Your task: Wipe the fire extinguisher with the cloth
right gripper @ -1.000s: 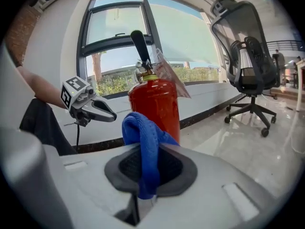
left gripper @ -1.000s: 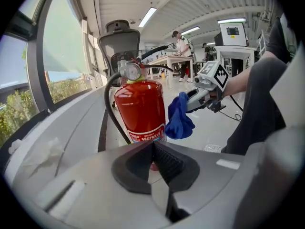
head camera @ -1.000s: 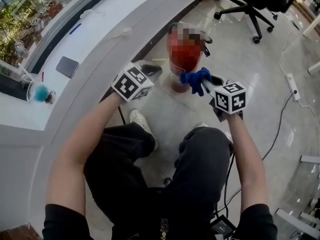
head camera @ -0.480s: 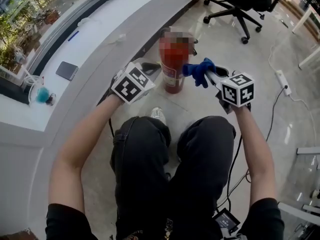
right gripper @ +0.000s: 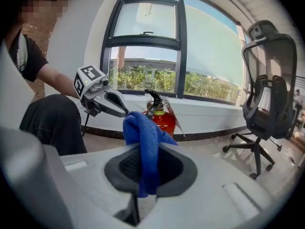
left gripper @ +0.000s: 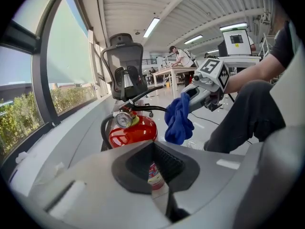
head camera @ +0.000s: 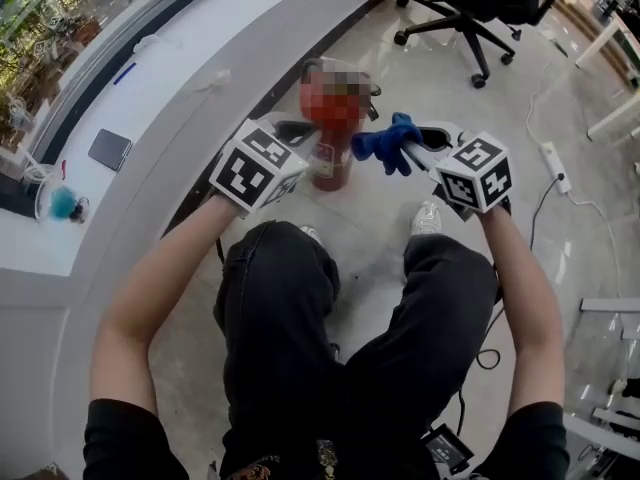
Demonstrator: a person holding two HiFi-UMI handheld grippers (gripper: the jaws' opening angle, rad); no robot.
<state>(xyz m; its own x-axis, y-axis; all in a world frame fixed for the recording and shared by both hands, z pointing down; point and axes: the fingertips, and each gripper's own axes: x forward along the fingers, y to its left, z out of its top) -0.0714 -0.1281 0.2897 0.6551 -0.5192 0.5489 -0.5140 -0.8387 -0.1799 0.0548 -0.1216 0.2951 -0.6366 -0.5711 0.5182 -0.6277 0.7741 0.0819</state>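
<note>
The glossy floor (head camera: 390,238) carries the task's thing: the red fire extinguisher (head camera: 336,165) stands upright on it, just beside the foot of the curved white counter (head camera: 200,58). An office chair (head camera: 470,8) stands well apart behind it. A second ago we had both tools low, with the cloth pressed against the cylinder's right flank. Since then both have come up, and that contact is gone. The left tongs (head camera: 298,131) now sit near the extinguisher's upper left. Their own view shows them clenched on nothing, with the cylinder's label visible through the hollow of the pads and the cylinder ahead of them, not between them. The right tongs (head camera: 412,151) hang to the right of the extinguisher's head, clamped on the blue cloth (head camera: 383,143). The cloth stands up in a fold above the pads and dangles clear of the red body. We judge that the pass along the flank is finished and nothing is being wiped at this instant. The grip on the cloth looks sound, so no regrasp seems needed. The cloth only has to be brought back onto the metal, most likely at the handle, the hose or the small pressure gauge (left gripper: 124,120), which are now at its height.
</note>
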